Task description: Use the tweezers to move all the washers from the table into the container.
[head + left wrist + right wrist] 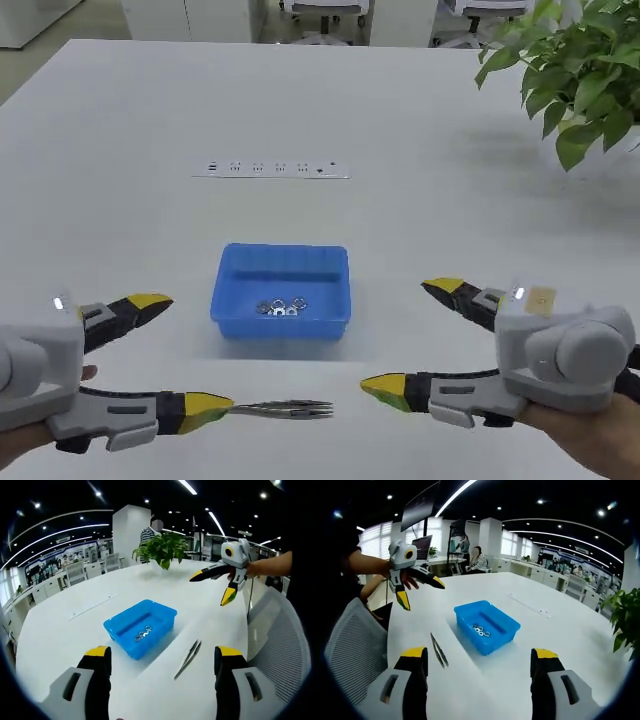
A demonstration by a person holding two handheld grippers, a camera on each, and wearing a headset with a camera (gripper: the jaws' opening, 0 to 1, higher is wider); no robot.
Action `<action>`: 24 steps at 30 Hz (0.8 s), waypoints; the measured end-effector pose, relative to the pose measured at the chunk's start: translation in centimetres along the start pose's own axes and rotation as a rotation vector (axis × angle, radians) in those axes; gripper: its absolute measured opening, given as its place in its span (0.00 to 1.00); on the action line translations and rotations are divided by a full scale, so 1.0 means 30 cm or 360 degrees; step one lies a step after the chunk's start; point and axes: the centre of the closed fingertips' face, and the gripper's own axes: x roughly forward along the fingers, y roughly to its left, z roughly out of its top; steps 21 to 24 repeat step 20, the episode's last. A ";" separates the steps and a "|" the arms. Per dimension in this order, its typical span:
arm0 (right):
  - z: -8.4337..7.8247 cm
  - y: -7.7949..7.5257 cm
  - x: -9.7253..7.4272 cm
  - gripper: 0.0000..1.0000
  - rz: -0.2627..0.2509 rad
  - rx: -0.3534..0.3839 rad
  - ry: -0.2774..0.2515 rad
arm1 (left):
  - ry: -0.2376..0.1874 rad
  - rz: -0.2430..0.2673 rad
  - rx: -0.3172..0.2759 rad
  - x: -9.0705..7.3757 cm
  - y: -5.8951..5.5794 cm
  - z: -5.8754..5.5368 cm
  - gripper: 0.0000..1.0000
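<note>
My left gripper (180, 355) and right gripper (410, 338) are both wide open and hold nothing. The tweezers (285, 408) lie flat between them, long way side to side. One end is just beside my left jaw tip, so I think left is closer. Farther off, washers (282, 307) sit inside the blue container (280, 252).

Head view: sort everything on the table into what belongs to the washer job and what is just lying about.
Belongs to the job:
tweezers
washers, lying in the blue container
left claw and right claw, both open

Just lying about:
power strip
potted plant
</note>
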 end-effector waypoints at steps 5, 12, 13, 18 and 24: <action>-0.015 0.000 -0.030 0.95 -0.0034 0.0045 -0.0020 | -0.0026 0.0051 -0.0031 -0.015 0.016 0.009 0.99; -0.014 -0.011 -0.050 1.00 -0.0075 0.0063 -0.0044 | -0.0059 0.0090 -0.0054 -0.028 0.022 0.011 0.99; -0.012 -0.010 -0.052 1.00 -0.0074 0.0064 -0.0045 | -0.0061 0.0100 -0.0051 -0.031 0.024 0.011 0.99; -0.008 -0.010 -0.051 1.00 -0.0070 0.0049 -0.0047 | -0.0075 0.0126 -0.0057 -0.042 0.033 0.012 0.99; -0.011 -0.010 -0.048 1.00 -0.0067 0.0050 -0.0043 | -0.0078 0.0133 -0.0059 -0.044 0.036 0.013 0.99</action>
